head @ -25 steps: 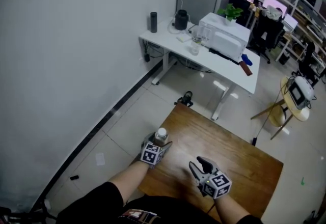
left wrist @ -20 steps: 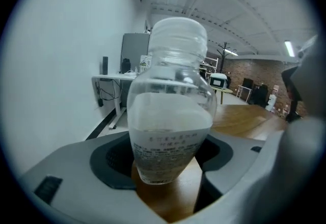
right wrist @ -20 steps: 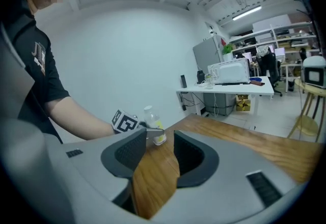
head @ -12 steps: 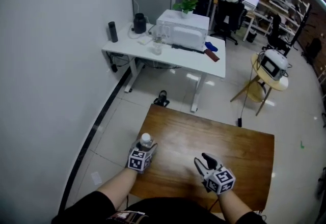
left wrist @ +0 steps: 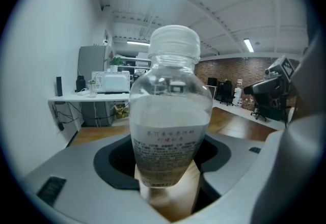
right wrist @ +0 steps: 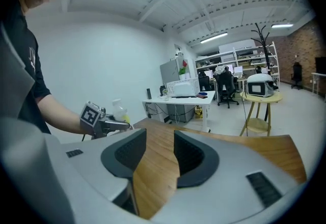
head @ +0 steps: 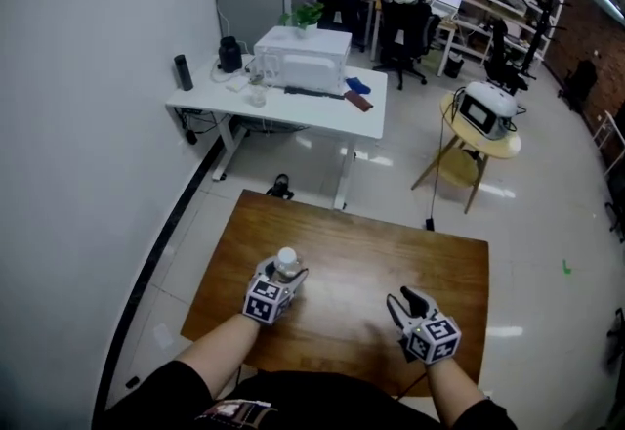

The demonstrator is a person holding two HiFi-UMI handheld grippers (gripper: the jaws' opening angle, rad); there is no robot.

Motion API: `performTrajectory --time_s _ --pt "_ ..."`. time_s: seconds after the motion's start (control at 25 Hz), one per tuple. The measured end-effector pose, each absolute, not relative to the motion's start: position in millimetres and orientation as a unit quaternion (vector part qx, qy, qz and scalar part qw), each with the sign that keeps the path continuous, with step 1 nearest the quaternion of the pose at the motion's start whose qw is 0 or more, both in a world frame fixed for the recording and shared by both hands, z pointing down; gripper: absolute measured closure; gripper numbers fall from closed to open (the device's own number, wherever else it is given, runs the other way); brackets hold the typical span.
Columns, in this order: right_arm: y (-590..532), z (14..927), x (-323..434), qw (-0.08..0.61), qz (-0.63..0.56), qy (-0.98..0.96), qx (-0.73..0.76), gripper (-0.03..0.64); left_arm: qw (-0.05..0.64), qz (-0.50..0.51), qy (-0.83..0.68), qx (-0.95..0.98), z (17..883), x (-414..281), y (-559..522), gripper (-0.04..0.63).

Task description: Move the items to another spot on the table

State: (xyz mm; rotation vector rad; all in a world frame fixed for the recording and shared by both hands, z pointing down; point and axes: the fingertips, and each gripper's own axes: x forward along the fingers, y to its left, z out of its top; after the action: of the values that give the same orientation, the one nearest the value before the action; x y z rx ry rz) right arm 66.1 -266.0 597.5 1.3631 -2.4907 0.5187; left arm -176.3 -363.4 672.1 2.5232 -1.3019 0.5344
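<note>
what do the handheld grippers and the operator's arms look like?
The left gripper and right gripper have grey bodies and dark ribbed pads. Each is topped by a white cube with black square markers. The person wears black short sleeves, forearms bare.

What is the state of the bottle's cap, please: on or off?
On. The left gripper view shows the cap seated on the neck of the bottle.
</note>
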Motion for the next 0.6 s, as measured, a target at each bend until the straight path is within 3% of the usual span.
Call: performTrajectory --time_s 0.2,0.6 --pt "-241.6 590.8 155.8 0.141 0.173 -0.854 0.470 0.440 0.130 0.152 -0.429 0.881 646.6 -66.8 -332.6 0.304" --pt "-184.3 587.3 286.9 0.145 0.173 -0.800 0.556 0.440 0.124 0.159 -0.312 0.929 644.6 89.2 -301.3 0.304"
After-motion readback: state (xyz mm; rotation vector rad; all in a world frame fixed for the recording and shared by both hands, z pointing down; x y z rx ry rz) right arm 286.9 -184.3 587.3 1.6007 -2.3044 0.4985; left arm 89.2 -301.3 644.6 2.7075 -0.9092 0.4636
